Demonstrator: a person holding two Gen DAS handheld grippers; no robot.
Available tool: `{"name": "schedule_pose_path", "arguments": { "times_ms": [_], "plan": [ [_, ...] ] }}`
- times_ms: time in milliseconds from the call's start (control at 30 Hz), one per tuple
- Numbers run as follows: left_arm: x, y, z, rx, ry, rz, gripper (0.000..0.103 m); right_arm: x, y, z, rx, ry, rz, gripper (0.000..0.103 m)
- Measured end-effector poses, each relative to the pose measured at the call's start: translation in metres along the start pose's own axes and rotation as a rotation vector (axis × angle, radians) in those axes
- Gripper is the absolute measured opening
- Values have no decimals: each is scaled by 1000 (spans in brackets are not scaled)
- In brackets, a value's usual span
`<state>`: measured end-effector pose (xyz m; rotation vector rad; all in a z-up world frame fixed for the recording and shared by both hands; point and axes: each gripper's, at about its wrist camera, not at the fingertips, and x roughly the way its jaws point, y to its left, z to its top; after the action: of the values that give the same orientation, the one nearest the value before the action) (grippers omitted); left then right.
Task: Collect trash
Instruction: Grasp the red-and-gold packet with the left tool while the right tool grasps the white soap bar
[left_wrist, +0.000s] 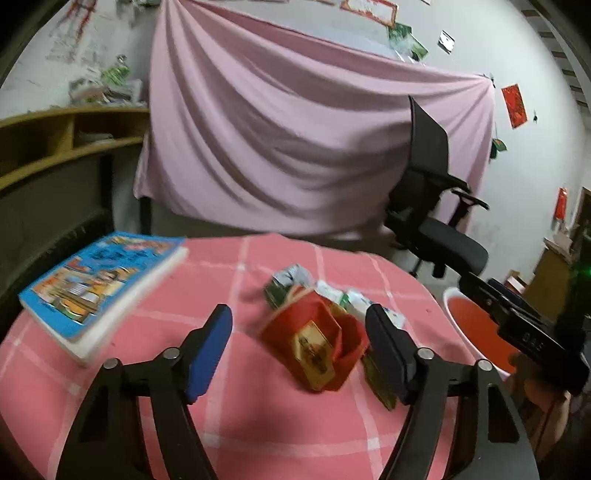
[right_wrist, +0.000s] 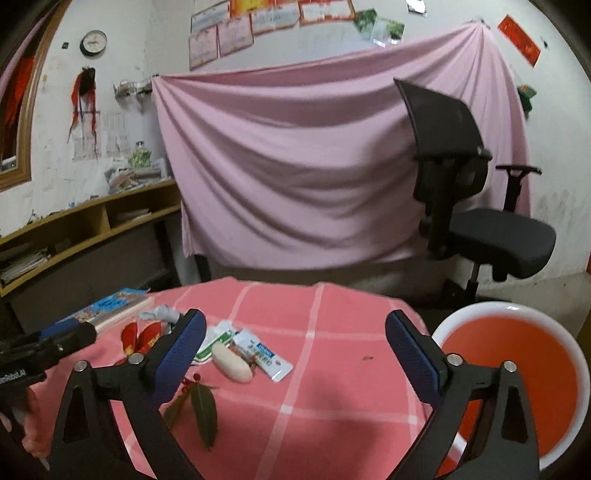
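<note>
The left gripper stands open, its fingers on either side of a crumpled red and gold wrapper without touching it. The right gripper gapes wide; between its fingers lie a white tube and a flattened sachet.

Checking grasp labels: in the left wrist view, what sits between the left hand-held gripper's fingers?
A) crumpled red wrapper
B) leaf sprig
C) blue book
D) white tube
A: the red wrapper lies on the pink cloth between the fingers of the left hand-held gripper, which do not appear to press on it; the book lies off to the left.
</note>
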<state>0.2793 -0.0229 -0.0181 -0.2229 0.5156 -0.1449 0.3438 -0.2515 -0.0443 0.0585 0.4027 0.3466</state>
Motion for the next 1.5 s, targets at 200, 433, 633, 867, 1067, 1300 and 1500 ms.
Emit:
{"name": "schedule_pose_path", "arguments": {
  "times_ms": [200, 433, 633, 867, 1067, 1300, 1500],
  "plan": [
    [7, -5, -3, 25, 77, -59, 59, 20, -1, -2, 15, 119, 71, 71],
    [15, -15, -6, 74, 140, -82, 47, 37, 2, -8, 15, 229, 123, 61],
    [34, -18, -9, 86, 246, -74, 28, 40, 1, -8, 25, 249, 142, 58],
    [34, -14, -7, 69, 266, -78, 12, 45, 5, -10, 8, 278, 156, 58],
    [30, -1, -2, 12, 248, -56, 12, 61, 16, -13, -29, 342, 173, 49],
    [22, 20, 3, -81, 224, -4, 12, 79, 36, -10, -81, 377, 197, 45],
    [15, 26, 4, -103, 206, 7, 12, 95, 49, -17, -137, 460, 199, 25]
  ]
}}
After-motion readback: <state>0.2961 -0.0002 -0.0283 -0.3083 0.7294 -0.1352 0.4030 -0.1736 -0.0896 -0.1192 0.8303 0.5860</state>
